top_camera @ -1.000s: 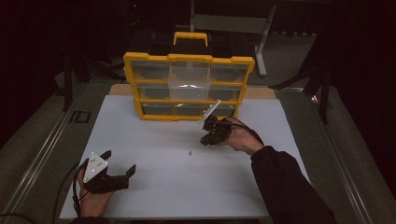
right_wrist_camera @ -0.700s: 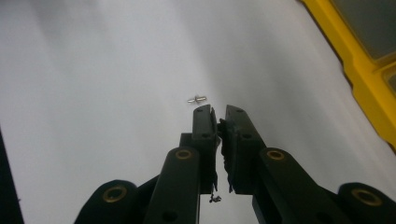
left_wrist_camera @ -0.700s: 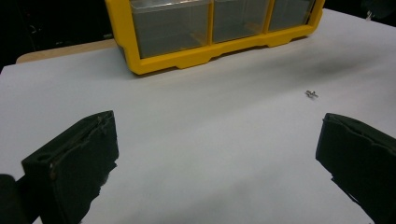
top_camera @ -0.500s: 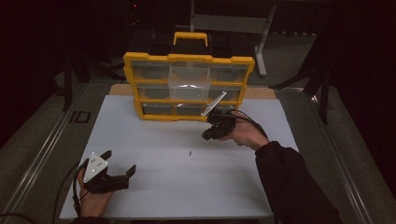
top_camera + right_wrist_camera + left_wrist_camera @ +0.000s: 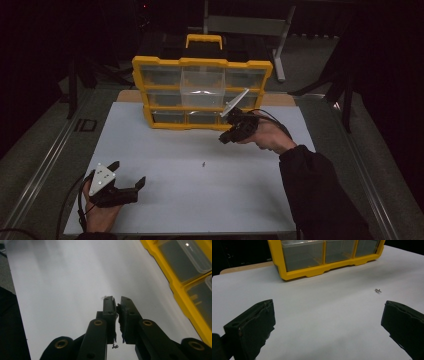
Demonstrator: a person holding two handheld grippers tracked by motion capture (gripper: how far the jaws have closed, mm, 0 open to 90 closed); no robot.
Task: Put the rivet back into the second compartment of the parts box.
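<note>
while the yellow organiser is standing upright at the far edge of the white surface, a single small screw is lying loose in front of it, well apart from its base and roughly below its middle column of drawers. the right gripper is hanging in the air just in front of the organiser's lower right corner, with its jaws drawn almost fully together. in the right gripper view only a thin slit is showing between the pads, and it cannot be told whether anything tiny is pinched there. the left gripper is resting low on the surface, well in front of the organiser's left end, with its jaws spread wide and nothing between them.

judgement: the work of putting small hardware into the organiser is looking incomplete. the screw is lying ungrasped on the surface, and no drawer is standing pulled out to receive it. picking the screw up, carrying it to the organiser and placing it in a compartment are all appearing to be outstanding.
</note>
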